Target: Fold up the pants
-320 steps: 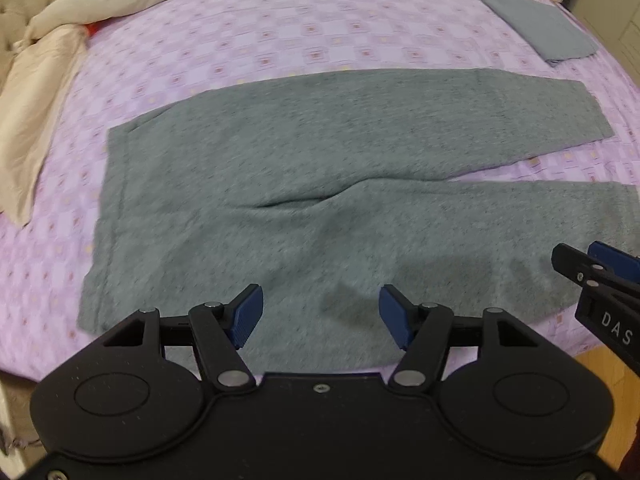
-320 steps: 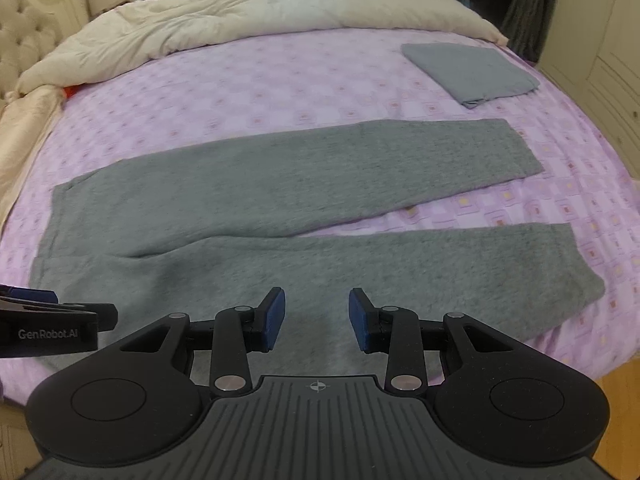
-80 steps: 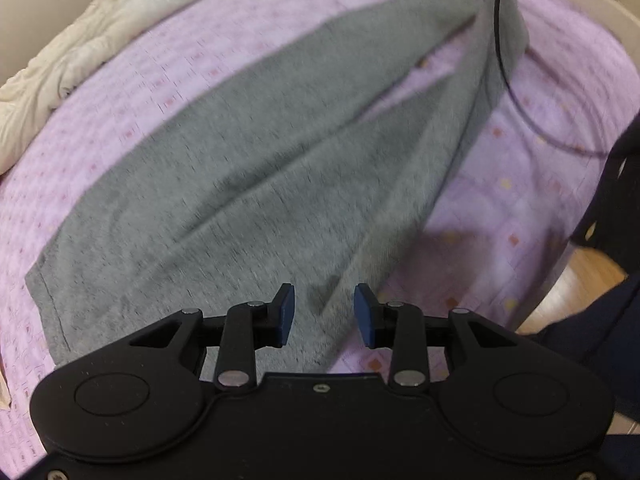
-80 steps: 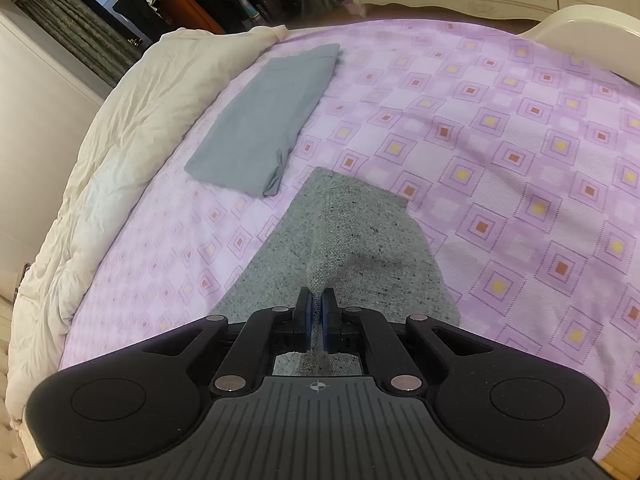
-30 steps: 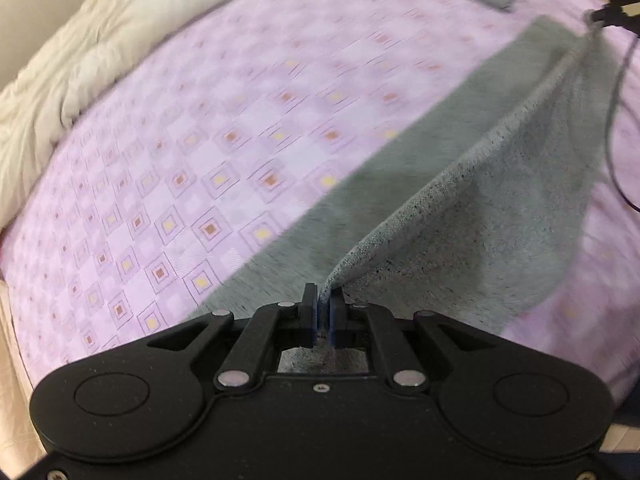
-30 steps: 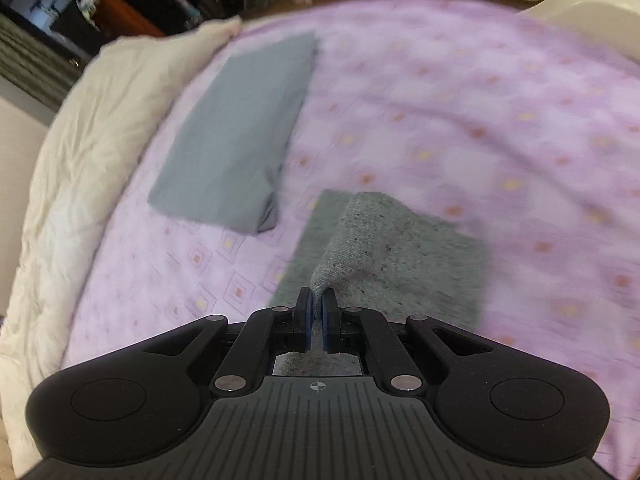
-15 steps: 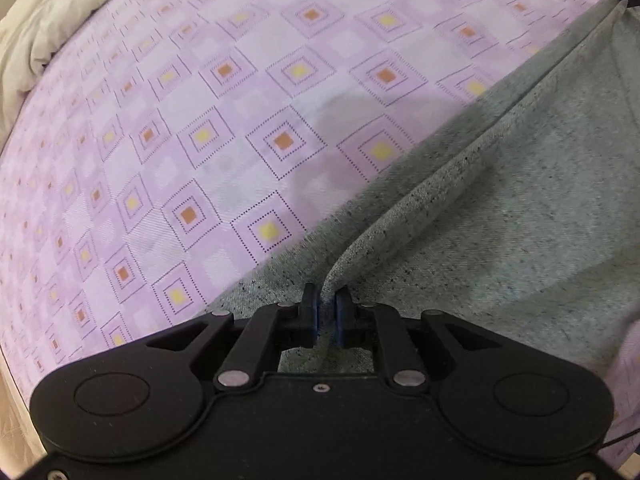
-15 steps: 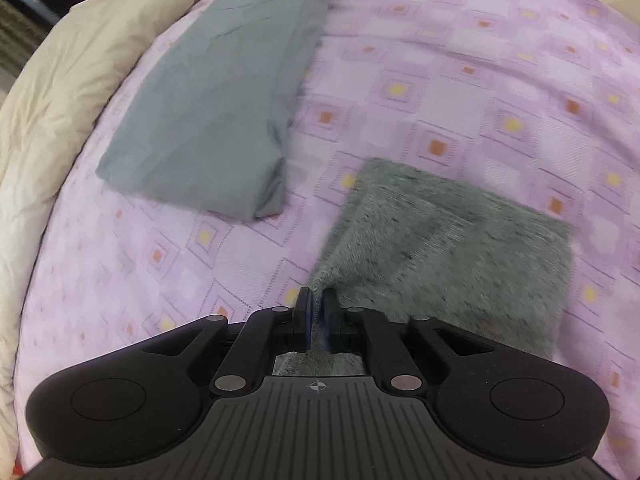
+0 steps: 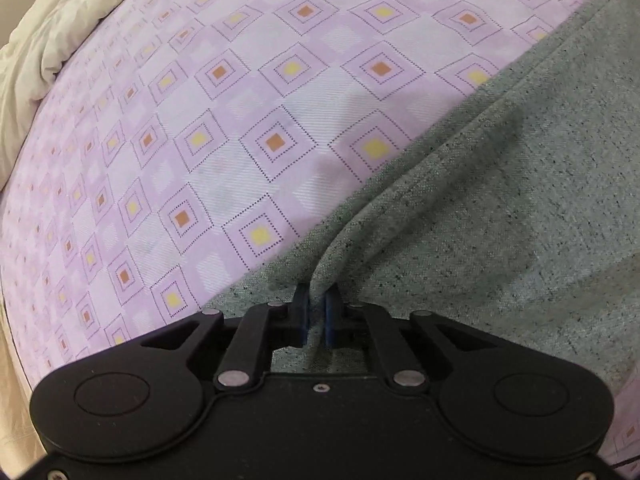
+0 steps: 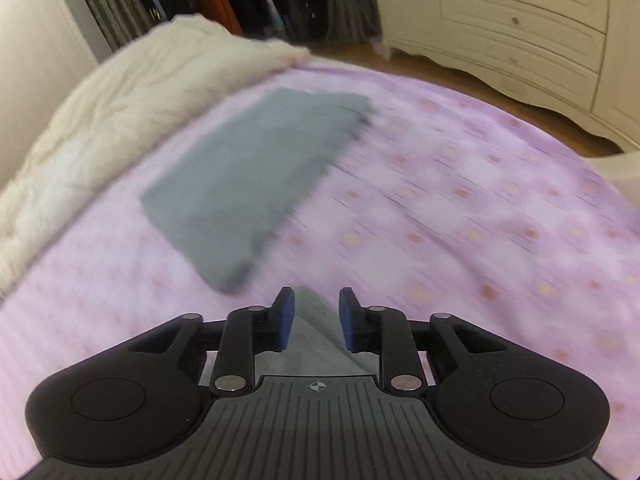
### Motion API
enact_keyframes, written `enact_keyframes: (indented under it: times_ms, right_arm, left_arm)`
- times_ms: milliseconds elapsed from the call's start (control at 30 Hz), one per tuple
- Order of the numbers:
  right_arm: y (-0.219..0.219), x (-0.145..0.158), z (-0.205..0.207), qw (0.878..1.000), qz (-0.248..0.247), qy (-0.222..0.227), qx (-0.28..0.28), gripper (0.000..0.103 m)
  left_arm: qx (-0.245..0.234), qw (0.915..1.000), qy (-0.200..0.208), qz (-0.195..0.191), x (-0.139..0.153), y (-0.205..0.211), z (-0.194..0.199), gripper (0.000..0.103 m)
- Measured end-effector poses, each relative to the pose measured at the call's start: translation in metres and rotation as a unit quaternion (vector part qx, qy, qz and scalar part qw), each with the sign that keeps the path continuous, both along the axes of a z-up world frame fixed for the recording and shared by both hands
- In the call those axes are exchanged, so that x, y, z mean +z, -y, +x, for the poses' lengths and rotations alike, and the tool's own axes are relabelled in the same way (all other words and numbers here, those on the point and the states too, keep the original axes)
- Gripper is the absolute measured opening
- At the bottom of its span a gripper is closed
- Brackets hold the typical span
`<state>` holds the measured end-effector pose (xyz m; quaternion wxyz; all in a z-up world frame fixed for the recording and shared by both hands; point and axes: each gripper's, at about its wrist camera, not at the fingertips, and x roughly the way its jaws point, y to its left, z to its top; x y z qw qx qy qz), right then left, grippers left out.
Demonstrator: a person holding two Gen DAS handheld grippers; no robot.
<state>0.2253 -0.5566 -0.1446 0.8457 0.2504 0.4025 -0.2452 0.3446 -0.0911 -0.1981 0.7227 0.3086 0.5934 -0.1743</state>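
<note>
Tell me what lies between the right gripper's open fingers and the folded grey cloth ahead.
In the right wrist view, only bare purple bedsheet separates the right gripper from the folded grey cloth; the pants tip sits between the open fingers.

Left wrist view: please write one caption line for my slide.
Left gripper pinches a ridge of grey pants on the purple bedsheet.

Left gripper point(image 9: 317, 316) pinching pants point(image 9: 500, 220)

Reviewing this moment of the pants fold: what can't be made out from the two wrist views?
- Left wrist view: the pants run off the right edge, so the legs' alignment is unseen; the left hand-held gripper hides the pinched fabric's near edge.
- Right wrist view: motion blur smears the bedsheet and the folded grey cloth.
- Right wrist view: only a sliver of the pants shows between the right hand-held gripper fingers; contact is unclear.
</note>
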Motion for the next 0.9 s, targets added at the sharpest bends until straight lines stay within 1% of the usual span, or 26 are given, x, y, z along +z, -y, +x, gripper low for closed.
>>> enact_keyframes:
  times_ms: [67, 167, 267, 333, 433, 467, 500, 533, 567, 600, 633, 667, 700, 733, 767, 800, 833, 867, 900]
  right_arm:
    - [0.002, -0.01, -0.01, 1.0, 0.006, -0.021, -0.002, 0.025]
    - [-0.006, -0.027, -0.015, 0.999, 0.026, -0.042, 0.009, 0.026]
    - [-0.013, -0.042, -0.017, 0.998, 0.045, -0.047, 0.006, 0.028]
    - [-0.015, -0.05, -0.016, 0.997, 0.051, -0.053, -0.005, 0.031]
    - [-0.017, -0.056, -0.011, 0.996, 0.072, -0.057, -0.021, 0.03]
    - [-0.019, -0.051, -0.011, 0.996, 0.065, -0.051, -0.019, 0.016]
    - [-0.024, -0.044, -0.01, 0.998, 0.041, -0.046, -0.004, 0.005]
    - [-0.032, -0.035, -0.008, 0.999, 0.009, -0.043, 0.02, 0.003]
    - [-0.04, -0.027, -0.005, 0.997, -0.035, -0.048, 0.046, 0.003]
    - [-0.044, -0.025, -0.003, 0.994, -0.064, -0.061, 0.057, 0.003]
    - [-0.045, -0.027, -0.001, 0.992, -0.075, -0.08, 0.063, 0.003]
    - [-0.045, -0.033, 0.003, 0.989, -0.076, -0.102, 0.073, 0.004]
    - [-0.047, -0.034, 0.005, 0.987, -0.093, -0.109, 0.079, 0.004]
    - [-0.052, -0.029, 0.007, 0.984, -0.119, -0.095, 0.087, 0.009]
    - [-0.056, -0.021, 0.008, 0.983, -0.145, -0.067, 0.095, 0.01]
    - [-0.058, -0.013, 0.01, 0.981, -0.159, -0.033, 0.105, 0.013]
    - [-0.059, -0.008, 0.013, 0.98, -0.158, -0.006, 0.117, 0.027]
    - [-0.056, -0.005, 0.021, 0.98, -0.144, 0.011, 0.135, 0.037]
    - [-0.051, -0.007, 0.032, 0.98, -0.122, 0.013, 0.155, 0.039]
  left_arm:
    - [0.012, 0.9999, -0.006, -0.004, 0.0, 0.0, 0.002, 0.007]
    - [0.038, 0.9989, -0.023, -0.017, 0.002, -0.004, 0.01, 0.007]
    - [0.059, 0.9972, -0.037, -0.026, 0.002, -0.006, 0.017, 0.007]
    - [0.064, 0.9968, -0.041, -0.027, 0.002, -0.006, 0.02, 0.007]
    - [0.061, 0.997, -0.042, -0.021, 0.004, -0.003, 0.022, 0.007]
    - [0.059, 0.9972, -0.041, -0.018, 0.004, -0.001, 0.022, 0.007]
    - [0.058, 0.9974, -0.041, -0.016, 0.004, -0.001, 0.023, 0.007]
    - [0.057, 0.9975, -0.041, -0.015, 0.004, 0.001, 0.023, 0.007]
    - [0.056, 0.9975, -0.041, -0.014, 0.006, 0.003, 0.021, 0.007]
    - [0.056, 0.9975, -0.042, -0.015, 0.007, 0.004, 0.021, 0.007]
    - [0.055, 0.9974, -0.042, -0.015, 0.007, 0.004, 0.021, 0.007]
    - [0.055, 0.9975, -0.043, -0.016, 0.008, 0.004, 0.022, 0.007]
    - [0.053, 0.9975, -0.043, -0.016, 0.008, 0.004, 0.022, 0.007]
    - [0.051, 0.9976, -0.043, -0.017, 0.007, 0.003, 0.022, 0.007]
    - [0.049, 0.9977, -0.043, -0.017, 0.008, 0.003, 0.022, 0.007]
    - [0.048, 0.9977, -0.044, -0.018, 0.009, 0.004, 0.022, 0.007]
    - [0.049, 0.9977, -0.044, -0.019, 0.005, 0.002, 0.023, 0.007]
    - [0.051, 0.9976, -0.044, -0.019, 0.006, 0.002, 0.024, 0.007]
    - [0.051, 0.9976, -0.043, -0.02, 0.005, 0.001, 0.023, 0.007]
